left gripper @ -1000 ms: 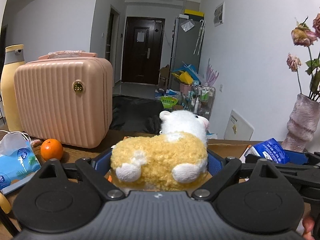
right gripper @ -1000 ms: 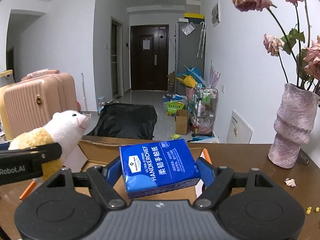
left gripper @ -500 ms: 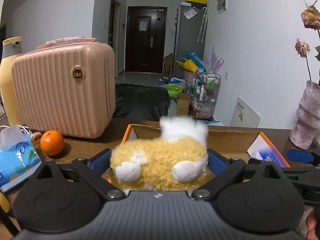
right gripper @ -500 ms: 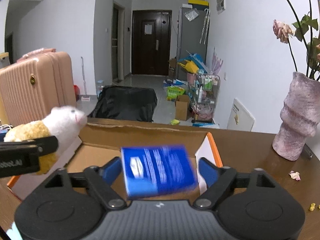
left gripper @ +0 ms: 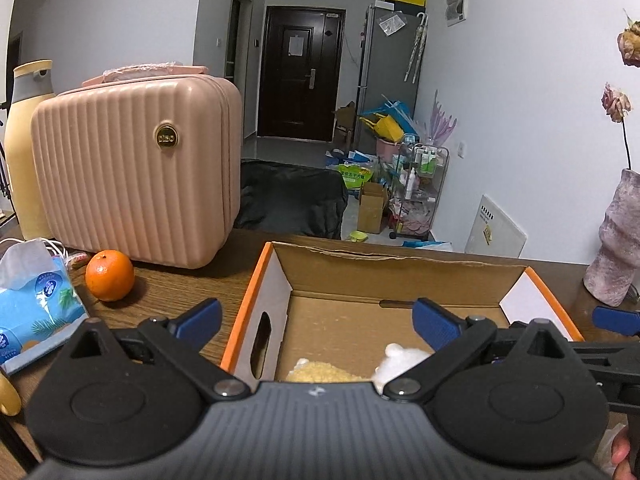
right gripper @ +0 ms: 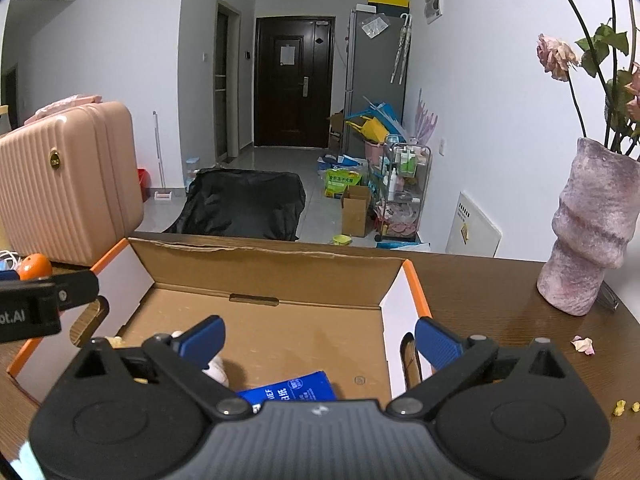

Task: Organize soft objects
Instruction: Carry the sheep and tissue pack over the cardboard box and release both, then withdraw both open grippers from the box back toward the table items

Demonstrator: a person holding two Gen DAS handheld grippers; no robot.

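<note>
An open cardboard box (left gripper: 400,268) with orange edges sits on the wooden table. The yellow and white plush toy (left gripper: 328,372) lies on the box floor, mostly hidden behind my left gripper (left gripper: 316,316), which stands open and empty above it. In the right wrist view the same box (right gripper: 264,264) holds the blue tissue pack (right gripper: 292,390) on its floor near the front. My right gripper (right gripper: 318,338) hangs over it, jaws still opening, nothing between them. A white bit of the plush (right gripper: 216,370) shows beside the left finger.
A pink ribbed suitcase (left gripper: 136,176), an orange (left gripper: 109,276) and a light blue tissue packet (left gripper: 32,308) stand left of the box. A mauve vase (right gripper: 588,232) with dried roses stands on the right. Petal scraps (right gripper: 582,344) lie near it. The left gripper's arm (right gripper: 44,300) reaches in from the left.
Both grippers opened. The plush dropped out of the left one and the blue tissue pack out of the right one; both now lie in the box.
</note>
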